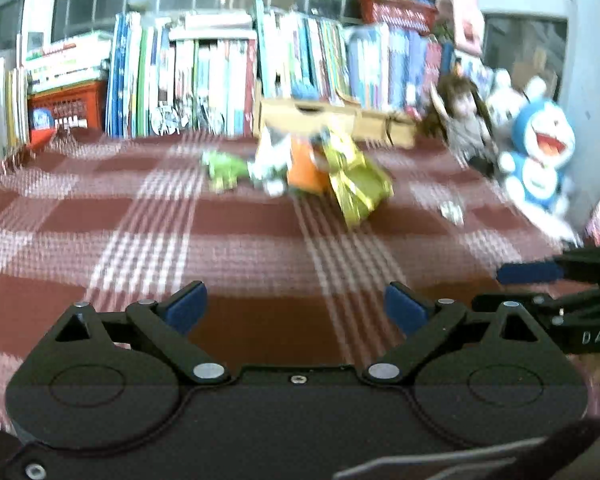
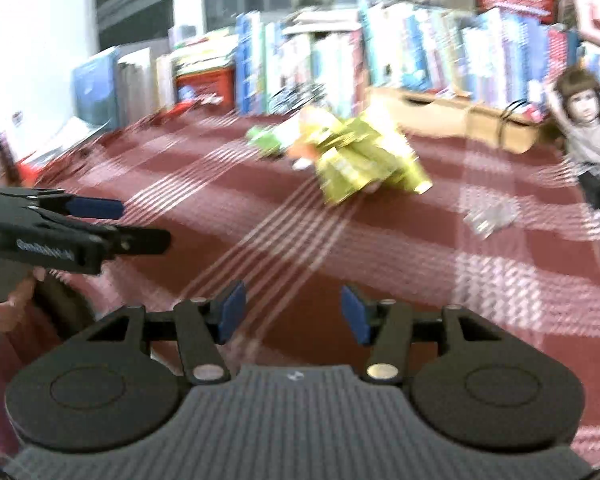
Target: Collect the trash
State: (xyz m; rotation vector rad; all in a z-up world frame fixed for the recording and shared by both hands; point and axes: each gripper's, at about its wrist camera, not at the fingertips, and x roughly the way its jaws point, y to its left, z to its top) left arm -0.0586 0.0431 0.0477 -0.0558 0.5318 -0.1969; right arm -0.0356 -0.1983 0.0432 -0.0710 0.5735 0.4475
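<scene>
Both views are pretty blurry, so take the small details with a grain of salt. The left tool has its 2 blue-padded fingers spread wide apart, nothing between them, hanging just over the red and white checked cloth on the bench. The right tool is spread too, a bit narrower, also gripping nothing, and its pads don't seem to touch anything, just cloth showing in the gap. Each tool shows up at the edge of the other's view, so they're side by side, and a hand is visible wrapped around the left one's handle.

The trash sits in a small pile near the middle of the bench, well ahead of both tools: a crumpled yellow-gold wrapper, with an orange packet and a white scrap right against it, and a green wrapper just beside those. A small silvery scrap lies apart on the cloth, off to the right of the pile.

Behind it all runs a row of books, with a cardboard box in front of them. A doll and a blue cat plush sit at the right.
</scene>
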